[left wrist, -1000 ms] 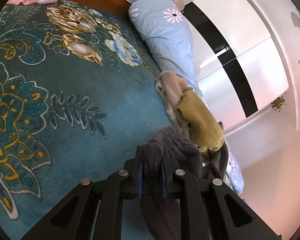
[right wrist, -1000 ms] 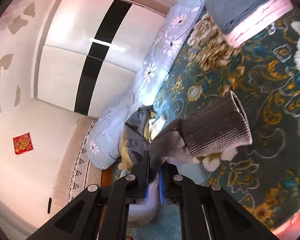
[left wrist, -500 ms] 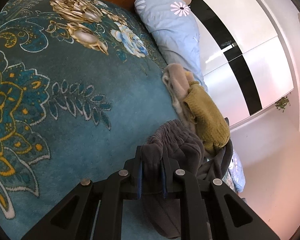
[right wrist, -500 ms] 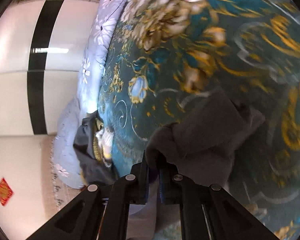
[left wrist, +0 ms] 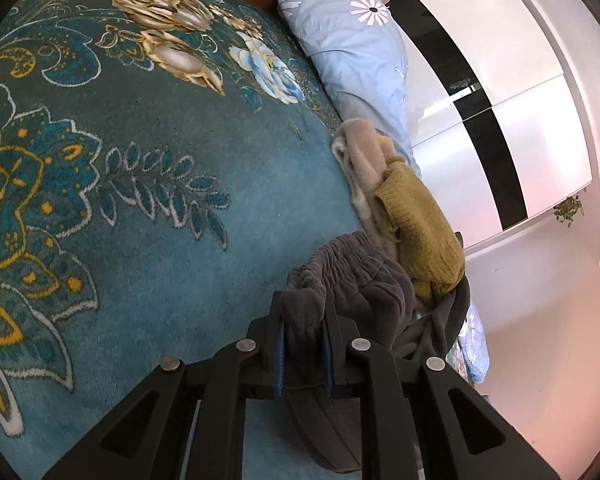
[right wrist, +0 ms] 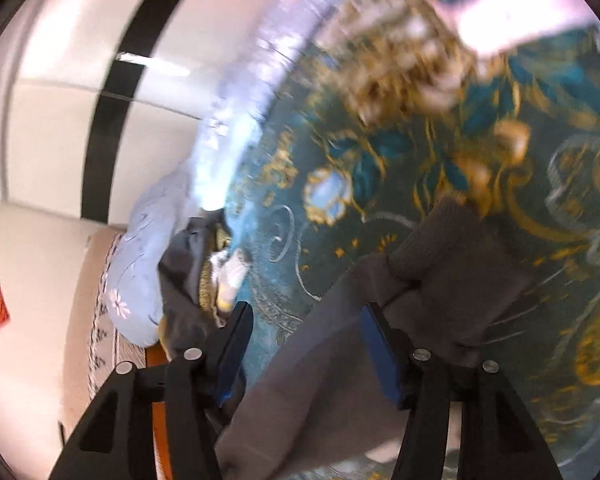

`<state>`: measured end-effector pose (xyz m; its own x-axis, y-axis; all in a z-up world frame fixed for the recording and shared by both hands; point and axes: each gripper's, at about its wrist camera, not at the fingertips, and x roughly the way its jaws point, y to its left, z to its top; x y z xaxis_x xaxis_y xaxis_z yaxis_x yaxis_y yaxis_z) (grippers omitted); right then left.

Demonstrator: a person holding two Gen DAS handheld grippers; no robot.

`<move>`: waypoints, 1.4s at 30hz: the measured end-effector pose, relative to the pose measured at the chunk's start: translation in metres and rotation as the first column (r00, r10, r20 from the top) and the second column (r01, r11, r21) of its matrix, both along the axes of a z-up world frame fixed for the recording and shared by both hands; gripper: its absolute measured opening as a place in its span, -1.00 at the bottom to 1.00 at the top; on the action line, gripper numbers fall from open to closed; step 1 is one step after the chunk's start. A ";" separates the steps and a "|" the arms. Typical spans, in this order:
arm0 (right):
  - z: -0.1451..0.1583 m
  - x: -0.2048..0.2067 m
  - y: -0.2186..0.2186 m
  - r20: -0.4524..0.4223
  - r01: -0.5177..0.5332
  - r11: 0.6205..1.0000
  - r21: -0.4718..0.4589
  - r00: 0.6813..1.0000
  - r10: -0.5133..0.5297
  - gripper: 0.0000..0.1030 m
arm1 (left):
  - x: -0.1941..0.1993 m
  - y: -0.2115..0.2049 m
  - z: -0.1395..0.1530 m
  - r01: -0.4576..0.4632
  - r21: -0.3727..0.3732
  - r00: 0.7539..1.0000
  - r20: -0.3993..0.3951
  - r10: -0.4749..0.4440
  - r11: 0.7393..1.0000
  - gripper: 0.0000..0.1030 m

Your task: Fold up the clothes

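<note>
The left gripper pinches the waistband of the grey trousers near the bed edge, while the right gripper, jaws spread, straddles the cuffed leg end lying ahead on the blanket.

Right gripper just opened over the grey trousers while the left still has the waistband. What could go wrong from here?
1. The left gripper pinches a bunched waistband; a pull could crease the fold.
2. The right gripper is open with the grey trousers between its fingers; they may snag as it withdraws.
3. The clothes pile lies at the blanket edge and could get dragged along.
</note>
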<state>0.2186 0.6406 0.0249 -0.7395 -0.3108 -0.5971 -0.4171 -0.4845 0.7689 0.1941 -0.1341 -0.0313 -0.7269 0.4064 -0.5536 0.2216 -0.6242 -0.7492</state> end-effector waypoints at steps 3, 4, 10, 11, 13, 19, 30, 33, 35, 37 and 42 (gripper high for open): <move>0.009 0.027 -0.001 -0.001 -0.007 0.997 0.077 1.000 0.007 0.17 | 0.001 0.000 0.000 0.001 -0.001 1.000 -0.002 -0.001 1.000 -0.70; 0.008 0.037 0.000 0.020 -0.005 0.994 0.107 1.000 0.003 0.17 | 0.000 0.001 0.000 0.001 -0.003 1.000 -0.001 -0.001 1.000 -0.70; -0.049 0.061 -0.002 0.126 0.066 0.998 0.024 0.990 -0.068 0.19 | -0.001 0.001 0.000 0.001 -0.004 1.000 0.002 -0.001 1.000 -0.70; -0.053 0.057 -0.003 0.121 0.075 0.997 0.015 0.990 -0.076 0.15 | -0.001 0.001 0.000 0.001 -0.005 1.000 0.001 -0.001 1.000 -0.70; -0.062 0.047 -0.005 0.116 0.107 0.994 0.019 0.987 -0.108 0.04 | -0.001 0.001 0.000 0.003 -0.004 1.000 0.000 -0.003 1.000 -0.70; -0.063 0.032 -0.015 0.156 0.201 0.980 -0.012 0.968 -0.197 -0.73 | 0.002 0.002 0.005 -0.008 -0.031 1.000 -0.019 0.008 0.999 -0.72; 0.015 0.095 -0.009 -0.147 0.149 0.964 0.220 0.982 -0.119 -0.82 | 0.030 0.016 0.042 0.014 -0.181 0.997 -0.071 -0.027 0.983 -0.73; -0.042 0.104 0.000 0.055 0.163 0.971 0.174 0.983 -0.175 -0.82 | 0.027 0.016 0.015 0.038 -0.154 0.997 0.072 -0.027 0.987 -0.73; -0.062 0.108 0.000 0.097 0.192 0.971 0.141 0.974 -0.207 -0.82 | 0.028 0.015 0.013 0.044 -0.154 0.996 0.089 -0.031 0.987 -0.73; -0.063 0.105 -0.001 0.102 0.198 0.970 0.139 0.972 -0.213 -0.82 | 0.027 0.015 0.016 0.048 -0.150 0.996 0.081 -0.036 0.987 -0.73; -0.048 0.095 -0.005 0.149 0.143 0.965 0.219 0.973 -0.177 -0.75 | 0.023 0.009 0.010 0.064 -0.065 0.993 0.099 -0.057 0.996 -0.72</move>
